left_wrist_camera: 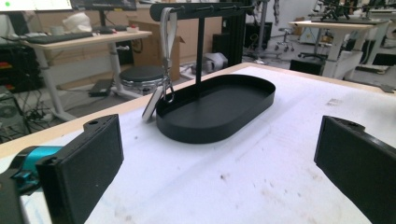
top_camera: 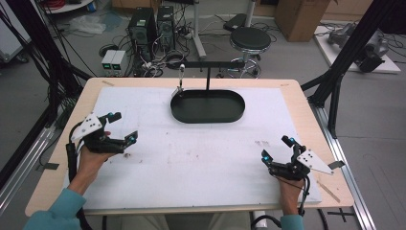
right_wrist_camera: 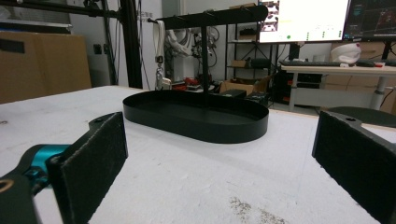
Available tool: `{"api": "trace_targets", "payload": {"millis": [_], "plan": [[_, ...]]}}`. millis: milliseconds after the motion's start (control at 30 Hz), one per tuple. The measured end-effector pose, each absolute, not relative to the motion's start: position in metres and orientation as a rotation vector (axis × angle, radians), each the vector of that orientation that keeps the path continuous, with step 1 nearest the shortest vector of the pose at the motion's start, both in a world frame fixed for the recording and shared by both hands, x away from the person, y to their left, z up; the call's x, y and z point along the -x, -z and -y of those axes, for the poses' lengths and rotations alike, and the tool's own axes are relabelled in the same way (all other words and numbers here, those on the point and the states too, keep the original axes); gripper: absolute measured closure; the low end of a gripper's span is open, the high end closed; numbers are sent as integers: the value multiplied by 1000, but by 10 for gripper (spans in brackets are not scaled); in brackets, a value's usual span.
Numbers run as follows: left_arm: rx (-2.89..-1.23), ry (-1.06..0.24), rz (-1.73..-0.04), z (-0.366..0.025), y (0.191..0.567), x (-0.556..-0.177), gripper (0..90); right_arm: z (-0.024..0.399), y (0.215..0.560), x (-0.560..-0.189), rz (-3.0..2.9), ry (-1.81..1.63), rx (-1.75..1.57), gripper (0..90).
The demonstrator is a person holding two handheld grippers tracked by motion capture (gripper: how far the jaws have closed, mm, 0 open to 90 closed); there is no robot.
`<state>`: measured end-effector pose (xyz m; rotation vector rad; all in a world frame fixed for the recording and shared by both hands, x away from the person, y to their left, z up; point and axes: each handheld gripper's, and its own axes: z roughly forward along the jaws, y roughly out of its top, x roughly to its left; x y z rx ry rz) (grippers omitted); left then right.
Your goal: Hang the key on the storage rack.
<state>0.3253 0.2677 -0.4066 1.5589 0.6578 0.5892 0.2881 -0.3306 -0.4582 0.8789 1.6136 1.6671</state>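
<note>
A black oval tray (top_camera: pixel 210 106) stands at the far middle of the table, with a thin post rising from it to a black crossbar (top_camera: pixel 210 63). From the bar's left end hangs a grey strap with a clip and small fob (top_camera: pixel 180 80). My left gripper (top_camera: pixel 123 126) rests open at the left of the mat, nothing between its jaws. Open and just as bare, my right gripper (top_camera: pixel 276 147) sits low at the near right. The left gripper view looks past the left gripper (left_wrist_camera: pixel 219 172) to the tray (left_wrist_camera: pixel 219 109) and strap (left_wrist_camera: pixel 166 37). Beyond the right gripper (right_wrist_camera: pixel 219 172) lies the tray (right_wrist_camera: pixel 196 114).
A white mat (top_camera: pixel 201 158) with a few dark scuffs covers most of the wooden table (top_camera: pixel 306 120). Black frame posts (top_camera: pixel 335 91) rise at the table's right edge. Behind the table stand a stool (top_camera: pixel 250 40) and computer towers (top_camera: pixel 153 28).
</note>
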Motion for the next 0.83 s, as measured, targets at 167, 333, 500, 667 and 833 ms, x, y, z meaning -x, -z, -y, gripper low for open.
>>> {"api": "trace_targets", "payload": {"millis": [167, 333, 500, 667, 833], "plan": [[-1482, -613, -677, -277, 429, -301, 17, 330, 458, -288, -1611, -1664, -872, 26], [-1459, -640, -703, -285, 450, -287, 17, 330, 458, -288, -1616, -1666, -875, 26], [-1431, -669, -694, -286, 457, -281, 17, 330, 458, -288, -1616, -1665, -876, 26], [-1415, -688, -704, -286, 458, -280, 17, 330, 458, -288, -1619, -1666, -881, 26], [-1410, -700, -696, -285, 458, -279, 17, 330, 458, -288, -1619, -1666, -873, 26]]}}
